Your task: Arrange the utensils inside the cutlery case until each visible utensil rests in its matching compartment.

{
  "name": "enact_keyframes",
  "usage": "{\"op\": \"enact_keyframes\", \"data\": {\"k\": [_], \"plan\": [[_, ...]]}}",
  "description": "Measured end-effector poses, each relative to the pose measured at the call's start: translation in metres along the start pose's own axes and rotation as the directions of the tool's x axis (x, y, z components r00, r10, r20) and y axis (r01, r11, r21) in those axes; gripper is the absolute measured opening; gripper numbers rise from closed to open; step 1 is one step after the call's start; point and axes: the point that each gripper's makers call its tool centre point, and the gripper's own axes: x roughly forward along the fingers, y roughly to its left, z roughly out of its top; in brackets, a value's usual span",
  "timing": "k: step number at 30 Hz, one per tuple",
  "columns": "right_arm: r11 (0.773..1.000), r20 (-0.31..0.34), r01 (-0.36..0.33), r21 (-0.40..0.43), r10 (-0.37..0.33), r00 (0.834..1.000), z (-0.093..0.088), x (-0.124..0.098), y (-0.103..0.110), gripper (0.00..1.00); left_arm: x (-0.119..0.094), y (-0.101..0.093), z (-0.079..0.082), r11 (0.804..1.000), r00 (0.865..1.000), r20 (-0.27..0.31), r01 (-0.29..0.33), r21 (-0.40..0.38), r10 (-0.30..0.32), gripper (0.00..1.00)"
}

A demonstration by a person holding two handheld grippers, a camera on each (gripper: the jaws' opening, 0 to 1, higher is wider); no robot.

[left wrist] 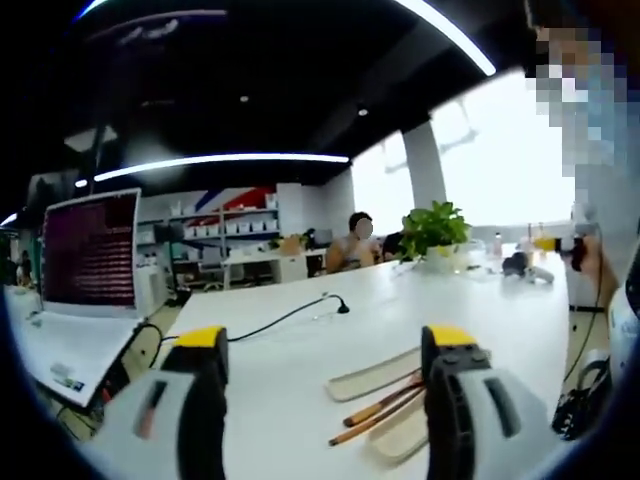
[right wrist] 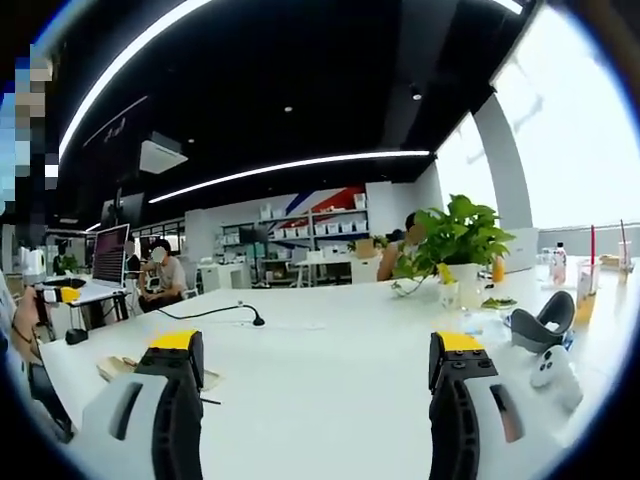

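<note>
A beige cutlery case (left wrist: 372, 376) lies open on the white table (left wrist: 290, 380), its second shallow half (left wrist: 402, 436) beside it. Two brown wooden sticks (left wrist: 385, 404) rest slanted across the halves, just left of my right-hand jaw. My left gripper (left wrist: 325, 345) hovers above the table, open, nothing between its yellow-tipped jaws. In the right gripper view the case (right wrist: 122, 368) shows as a small beige shape behind the left jaw. My right gripper (right wrist: 318, 350) is open over bare table, holding nothing. A hand (right wrist: 25, 322) holds the left gripper (right wrist: 60, 295) at the far left.
A black cable with a plug end (left wrist: 338, 306) runs across the table. A laptop (left wrist: 88, 252) stands at the left. A potted plant (right wrist: 455, 240), cups and a black-and-white device (right wrist: 545, 325) crowd the far right end. People sit at desks behind.
</note>
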Motion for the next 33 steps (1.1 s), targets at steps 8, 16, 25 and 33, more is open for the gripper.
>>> {"op": "enact_keyframes", "data": {"k": [8,16,25,33], "plan": [[0.994,-0.055,-0.064,-0.084,0.059,0.997,0.006,0.010,0.013,0.94,0.007,-0.006,0.006,0.998,0.999,-0.018,0.034,0.046,-0.034,0.84],[0.978,-0.069,-0.171,-0.123,0.164,0.984,0.011,0.035,0.038,0.88,0.023,-0.024,0.001,0.982,0.984,-0.113,0.147,0.117,-0.134,0.79],[0.940,-0.126,-0.295,-0.173,0.276,0.953,0.008,0.051,0.065,0.79,0.037,-0.027,-0.029,0.930,0.932,-0.331,0.244,0.276,-0.146,0.75],[0.901,-0.192,-0.392,-0.184,0.358,0.914,-0.001,0.067,0.089,0.76,0.043,-0.023,-0.040,0.908,0.895,-0.420,0.292,0.301,-0.148,0.73]]}}
